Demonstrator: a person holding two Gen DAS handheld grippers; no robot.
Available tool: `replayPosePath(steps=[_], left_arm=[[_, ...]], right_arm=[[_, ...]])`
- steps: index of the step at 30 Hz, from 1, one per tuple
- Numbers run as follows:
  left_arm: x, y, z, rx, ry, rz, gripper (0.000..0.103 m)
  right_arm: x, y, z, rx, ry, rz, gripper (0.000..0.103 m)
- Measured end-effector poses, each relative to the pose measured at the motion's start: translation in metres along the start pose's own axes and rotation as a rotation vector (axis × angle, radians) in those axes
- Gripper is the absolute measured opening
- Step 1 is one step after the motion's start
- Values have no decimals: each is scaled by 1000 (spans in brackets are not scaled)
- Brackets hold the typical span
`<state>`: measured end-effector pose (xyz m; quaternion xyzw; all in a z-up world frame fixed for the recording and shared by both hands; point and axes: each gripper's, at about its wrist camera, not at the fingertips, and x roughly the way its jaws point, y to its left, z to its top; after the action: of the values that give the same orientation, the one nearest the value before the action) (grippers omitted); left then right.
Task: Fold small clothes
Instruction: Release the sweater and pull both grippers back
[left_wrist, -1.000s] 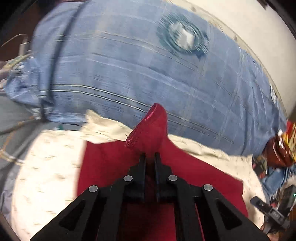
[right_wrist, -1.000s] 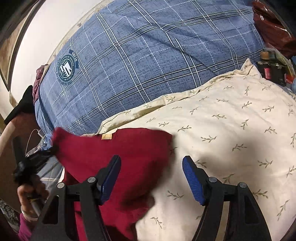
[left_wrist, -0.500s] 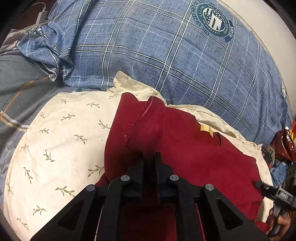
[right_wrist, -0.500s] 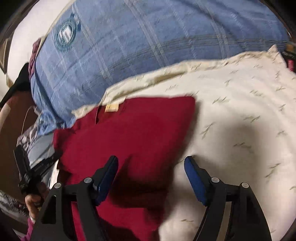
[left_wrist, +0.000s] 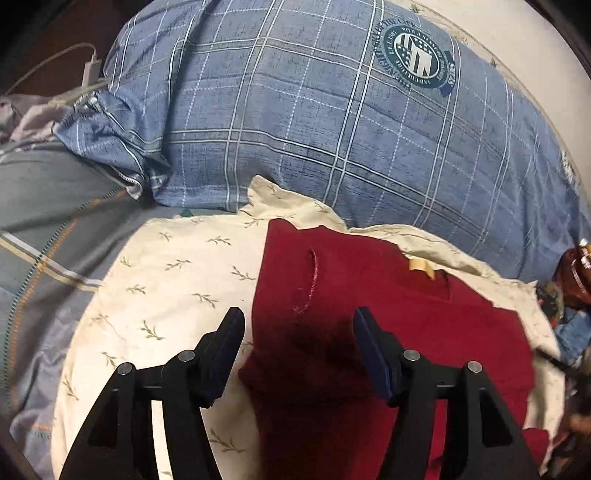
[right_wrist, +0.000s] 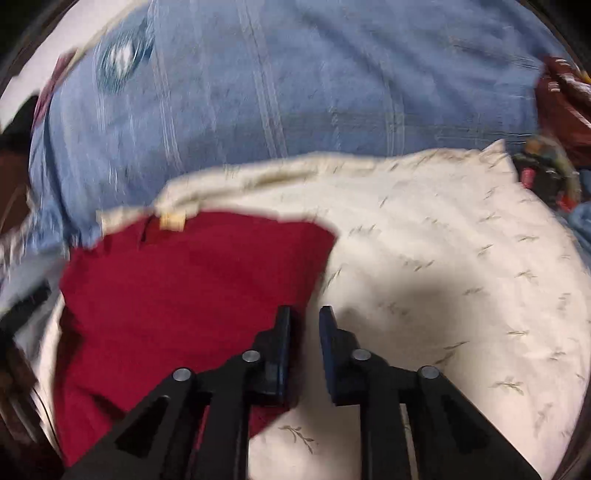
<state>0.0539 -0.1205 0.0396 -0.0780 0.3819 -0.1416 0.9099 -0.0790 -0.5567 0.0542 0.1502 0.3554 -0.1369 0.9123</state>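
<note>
Red garment (left_wrist: 369, 332) lies flat on the cream leaf-print pillow (left_wrist: 166, 288), with the blue plaid pillow (left_wrist: 314, 129) behind it against a pale wall (left_wrist: 517, 44). Your left gripper (left_wrist: 298, 328) is spread wide, empty. Your right gripper (right_wrist: 304, 325) is narrowed at the garment's edge; grip unclear through blur.

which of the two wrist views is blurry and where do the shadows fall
Left wrist view: sharp, the blue plaid pillow grid crisp; a dark shadow lies on the red garment between the open left gripper fingers. Right wrist view: motion-blurred, plaid lines smeared; a grey shadow falls on the cream leaf-print pillow beyond the right gripper.
</note>
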Motion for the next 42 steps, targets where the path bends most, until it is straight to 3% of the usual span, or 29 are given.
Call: replayPosePath(steps=[1,3,6,8,11,15,18,25,30,37,42], left_arm=[[3,-4,-1,11,11,8,61],[9,-11,-3,25,32,22,61],[22,-16,-1,48,50,91,61],[29,-17,0,57,62,119,61],[40,-17,1,63,80,135,63],[49,-18,2,78,85,146,65],[51,-16,2,73,89,144,65],[49,-14,0,70,85,145,65],[48,-15,-3,72,80,148,65],[43,-14,-6,70,80,147,65],[36,-13,-8,77,76,150,65]], right_arm=[[-6,5,4,-10,-24,17,36],[-5,24,11,-60,-15,83,48],[19,54,13,-158,50,104,46],[44,63,14,-217,81,17,46],[82,55,17,-192,127,-62,43],[94,51,20,-191,95,-90,47],[85,55,20,-188,97,-98,49],[30,66,-2,-215,63,8,55],[47,51,-28,-248,130,-63,53],[24,31,-28,-141,108,-39,55],[6,38,-31,-153,65,-27,56]])
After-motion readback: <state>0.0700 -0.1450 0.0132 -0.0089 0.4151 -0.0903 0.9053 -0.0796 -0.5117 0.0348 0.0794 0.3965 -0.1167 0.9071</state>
